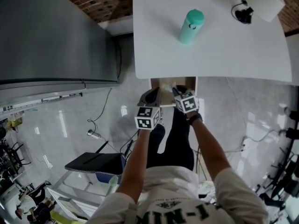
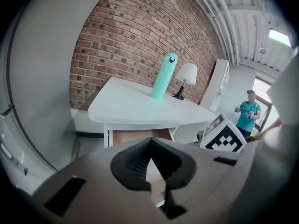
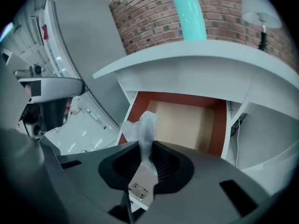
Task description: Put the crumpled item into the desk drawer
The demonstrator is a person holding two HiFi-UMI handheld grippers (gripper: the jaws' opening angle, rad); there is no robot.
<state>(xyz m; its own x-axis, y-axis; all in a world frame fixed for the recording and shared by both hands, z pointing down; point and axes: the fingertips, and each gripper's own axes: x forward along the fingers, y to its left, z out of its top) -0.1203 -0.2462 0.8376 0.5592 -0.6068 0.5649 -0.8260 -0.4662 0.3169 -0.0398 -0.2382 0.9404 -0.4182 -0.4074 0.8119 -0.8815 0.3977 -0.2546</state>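
The crumpled item [image 3: 145, 133] is a wad of thin clear plastic. My right gripper [image 3: 145, 163] is shut on it, and the wad sticks up past the pads, right in front of the open desk drawer [image 3: 180, 100]. The drawer's pale bottom is bare in the right gripper view. From the head view, the drawer [image 1: 161, 83] juts out under the white desk [image 1: 210, 55], and the right gripper [image 1: 180, 95] reaches over its front edge. My left gripper [image 1: 151, 97] hovers just left of it, jaws together with nothing between them. In the left gripper view, the left gripper [image 2: 157, 172] faces the drawer [image 2: 135, 136].
A teal bottle [image 1: 191, 26] and a white lamp [image 1: 261, 1] stand on the desk. A tall grey cabinet [image 1: 46, 31] rises at the left. A black seat [image 1: 93, 162] sits on the floor at lower left. A person in a teal shirt [image 2: 247, 115] stands far off.
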